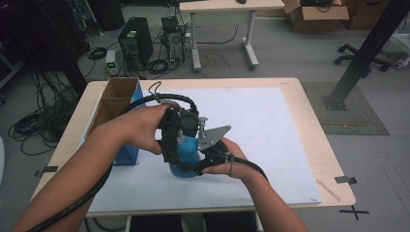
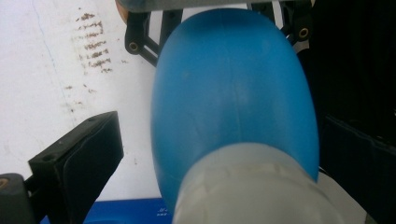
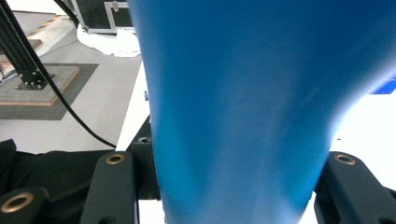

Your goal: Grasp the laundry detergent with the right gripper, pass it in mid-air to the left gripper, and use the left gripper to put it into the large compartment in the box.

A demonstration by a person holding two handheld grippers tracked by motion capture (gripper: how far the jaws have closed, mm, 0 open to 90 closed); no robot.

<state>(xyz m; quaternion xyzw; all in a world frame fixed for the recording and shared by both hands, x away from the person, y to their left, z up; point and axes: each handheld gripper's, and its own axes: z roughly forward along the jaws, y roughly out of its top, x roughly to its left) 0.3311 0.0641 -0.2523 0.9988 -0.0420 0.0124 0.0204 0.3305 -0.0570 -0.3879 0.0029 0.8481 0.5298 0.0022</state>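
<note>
**Both tools on blue bottle**

Right tool [image 1: 205,157] clamps the blue bottle [image 1: 186,154] low on its body. Left tool [image 1: 176,133] jaws spread wide around its top, left jaw clear. Bottle mid-tabletop [image 1: 270,125], beside cardboard box [image 1: 113,104].

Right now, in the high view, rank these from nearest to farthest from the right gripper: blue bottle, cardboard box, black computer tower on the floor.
1. Blue bottle: between the jaws of the right gripper, mid-table.
2. Cardboard box: at the table's left edge, beyond the left hand.
3. Black computer tower: on the floor behind the table, far left.
</note>
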